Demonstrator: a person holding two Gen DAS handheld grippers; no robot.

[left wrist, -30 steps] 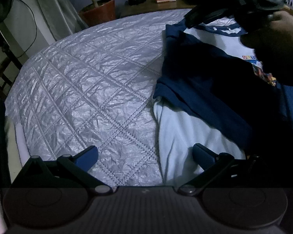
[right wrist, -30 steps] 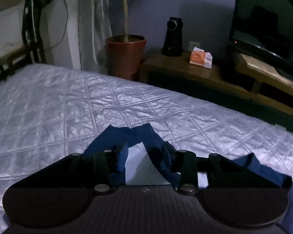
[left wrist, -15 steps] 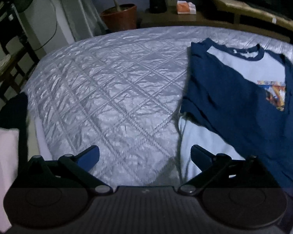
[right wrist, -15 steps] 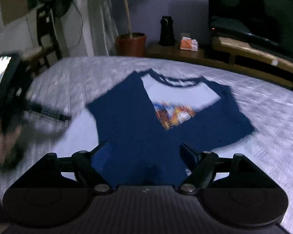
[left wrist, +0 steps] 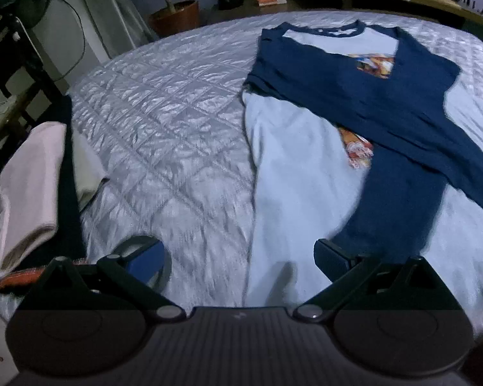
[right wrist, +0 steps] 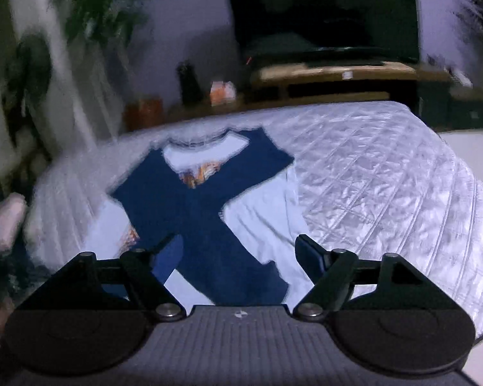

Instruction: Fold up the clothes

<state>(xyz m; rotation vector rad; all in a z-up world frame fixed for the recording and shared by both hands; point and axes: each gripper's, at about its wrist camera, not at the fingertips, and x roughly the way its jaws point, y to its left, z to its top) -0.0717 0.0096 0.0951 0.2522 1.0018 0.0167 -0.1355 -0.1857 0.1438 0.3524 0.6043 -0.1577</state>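
1. The shirt (left wrist: 363,103) lies flat on the quilted bed (left wrist: 164,122), both navy sleeves crossed over its chest.
2. The left gripper (left wrist: 239,257) gapes empty; the right gripper (right wrist: 239,254), empty, is narrowing slightly.
3. Next, I'd judge: seize the hem; fold upward.

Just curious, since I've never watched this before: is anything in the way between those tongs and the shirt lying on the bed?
Nothing visible. The shirt lies flat on the quilted bed, sleeves crossed, with both the left tongs and right tongs empty above it; the right jaws are closing slightly.
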